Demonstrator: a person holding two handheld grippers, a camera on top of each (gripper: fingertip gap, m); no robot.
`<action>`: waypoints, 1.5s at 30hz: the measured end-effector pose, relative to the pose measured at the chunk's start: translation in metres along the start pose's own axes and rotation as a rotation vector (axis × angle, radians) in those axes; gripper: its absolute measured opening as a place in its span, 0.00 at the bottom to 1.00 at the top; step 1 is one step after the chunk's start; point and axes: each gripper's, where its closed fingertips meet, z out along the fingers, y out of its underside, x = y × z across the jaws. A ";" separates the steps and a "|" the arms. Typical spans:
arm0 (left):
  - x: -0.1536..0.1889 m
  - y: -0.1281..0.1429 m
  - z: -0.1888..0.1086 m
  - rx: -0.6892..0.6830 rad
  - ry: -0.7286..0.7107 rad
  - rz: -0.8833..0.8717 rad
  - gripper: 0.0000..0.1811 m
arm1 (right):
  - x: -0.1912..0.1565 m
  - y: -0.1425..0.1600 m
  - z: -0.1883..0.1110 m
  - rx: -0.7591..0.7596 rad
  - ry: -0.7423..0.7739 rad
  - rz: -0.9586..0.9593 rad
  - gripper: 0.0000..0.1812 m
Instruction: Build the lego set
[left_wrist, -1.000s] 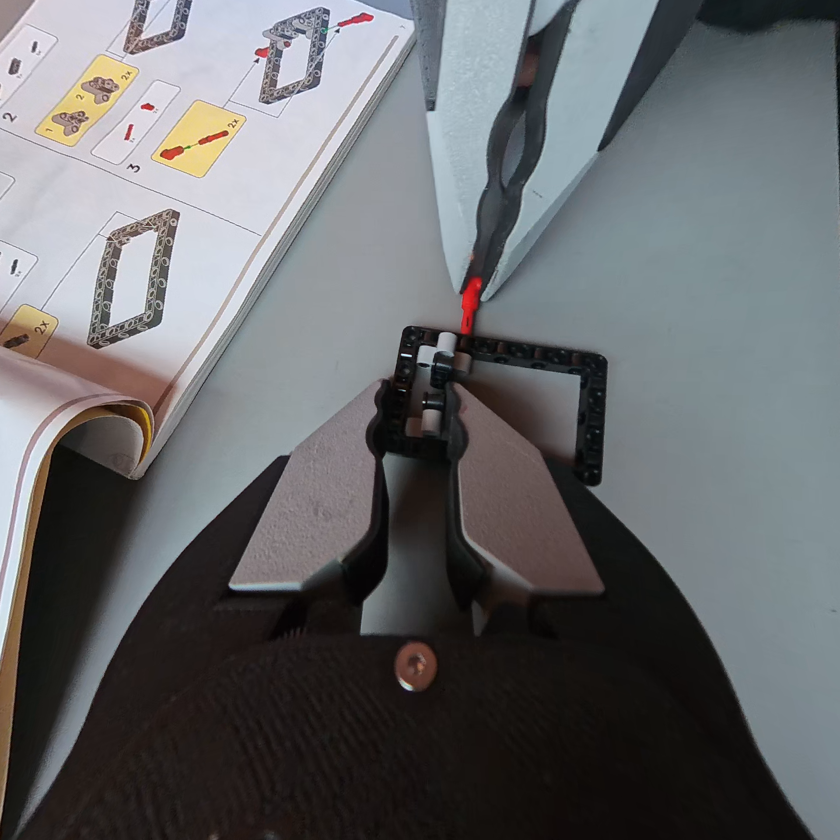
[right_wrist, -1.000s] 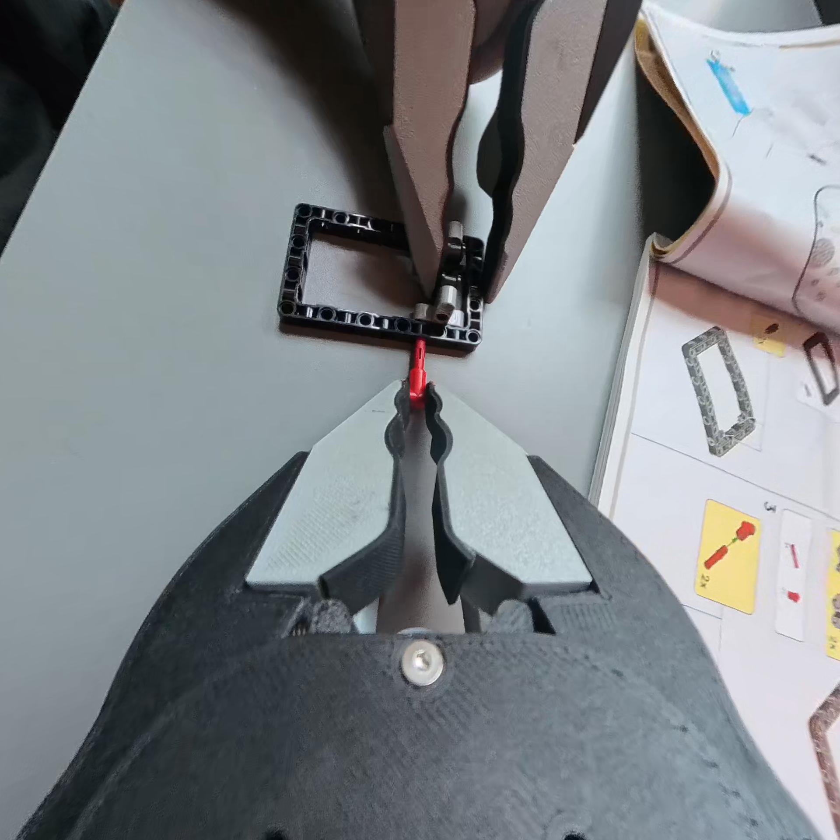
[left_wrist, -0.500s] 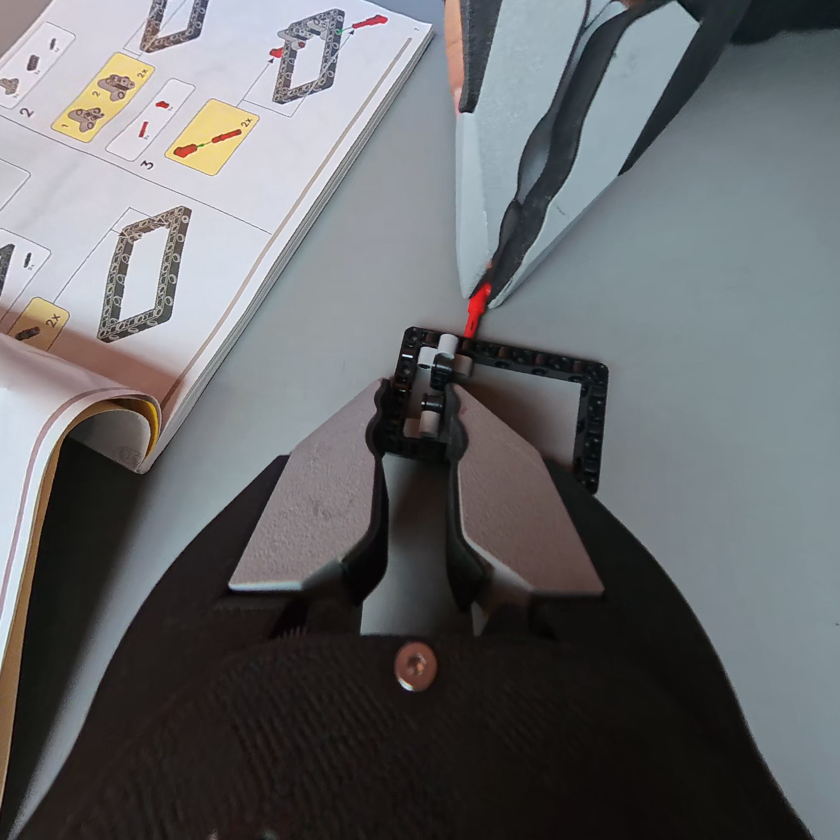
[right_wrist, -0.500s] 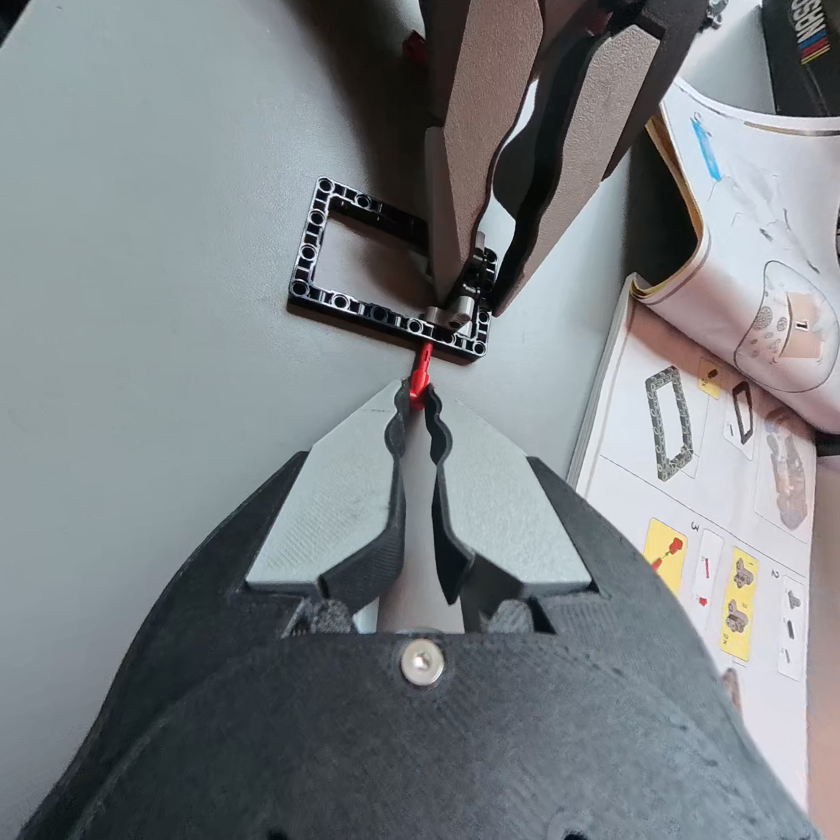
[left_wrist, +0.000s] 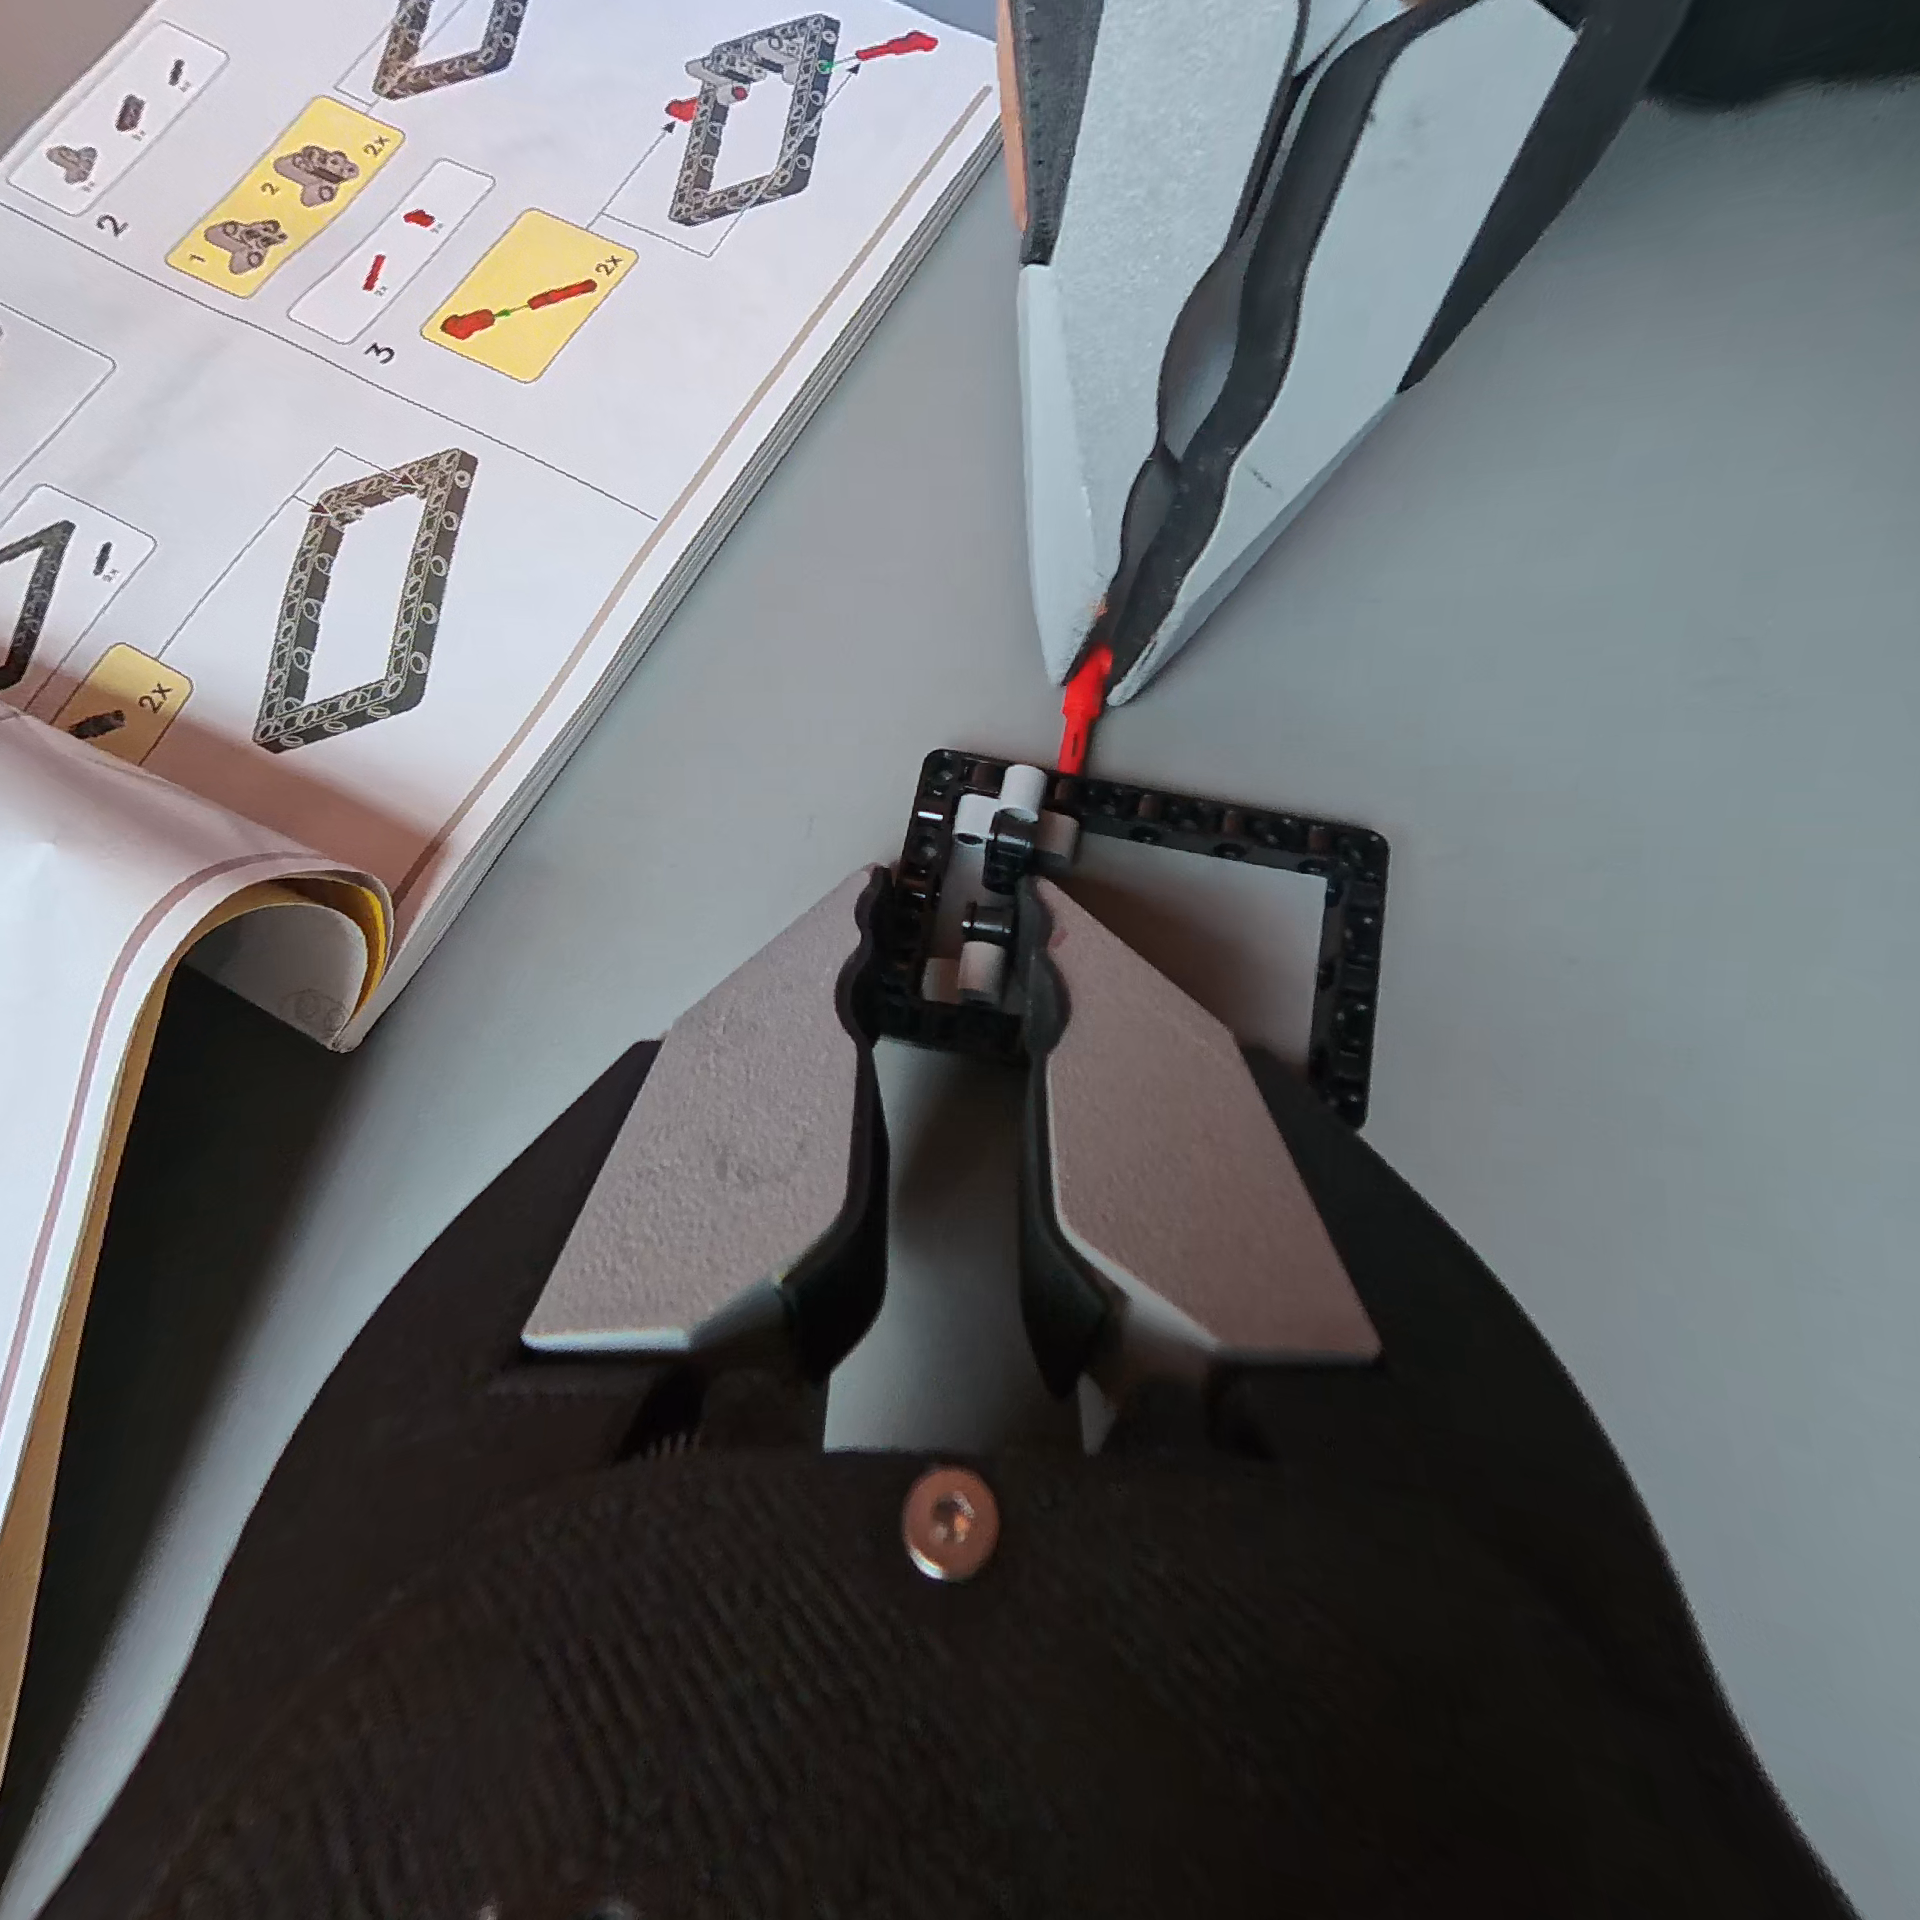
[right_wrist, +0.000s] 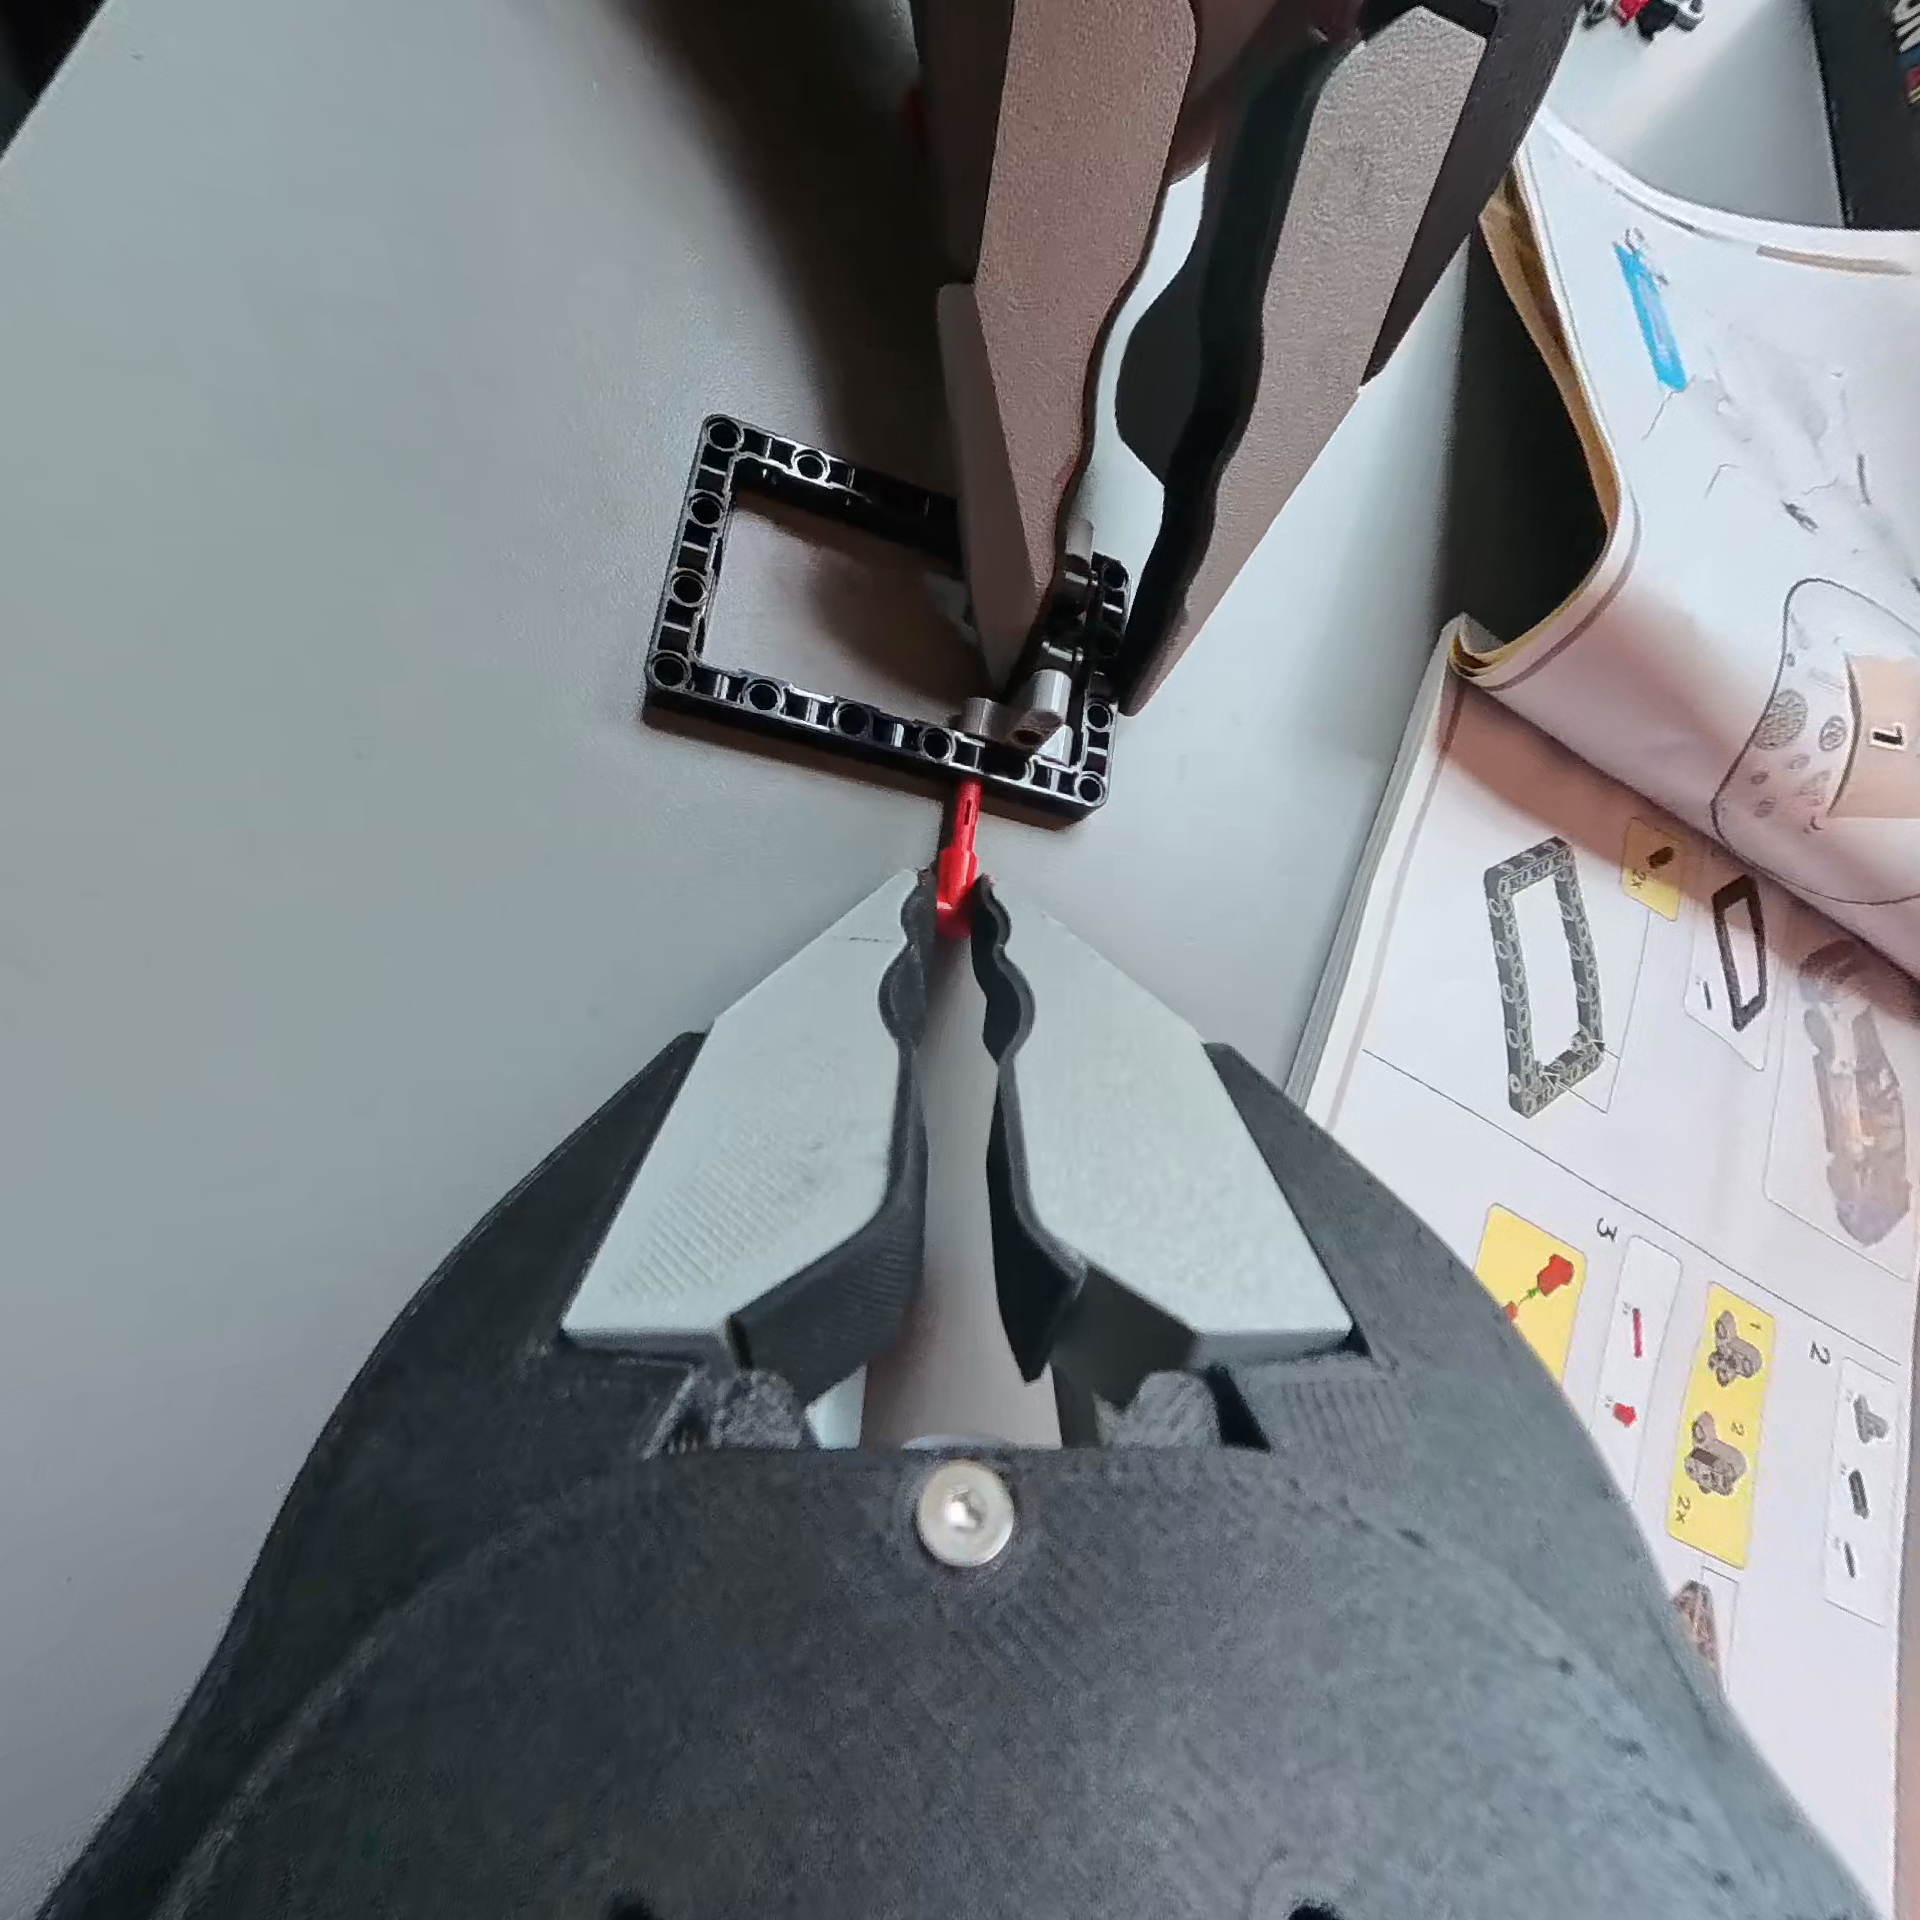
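A black rectangular lego frame lies flat on the grey table. Grey connector pieces sit in one of its corners. My left gripper is shut on that corner of the frame and pins it down. My right gripper is shut on a red pin. The pin's tip touches the outer side of the frame's long bar, next to the grey connectors.
An open instruction booklet lies beside the frame, its pages curling up at one end. A dark box edge and several small loose parts show at the far side of the table. One gripper's finger ends stand about 5 cm off the other's.
The right gripper has tilted and pressed the red pin against the frame's bar. The left gripper keeps its hold on the frame corner; the frame has turned slightly.
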 end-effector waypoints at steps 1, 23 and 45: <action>-0.001 0.000 0.000 0.000 -0.006 -0.001 0.11 | 0.000 0.000 0.000 0.001 0.005 0.001 0.01; -0.001 -0.003 0.004 0.022 -0.011 0.031 0.12 | 0.001 0.006 -0.004 0.057 -0.112 0.237 0.02; 0.001 -0.010 0.002 0.047 -0.013 0.038 0.22 | 0.014 0.009 -0.021 0.119 -0.001 0.257 0.10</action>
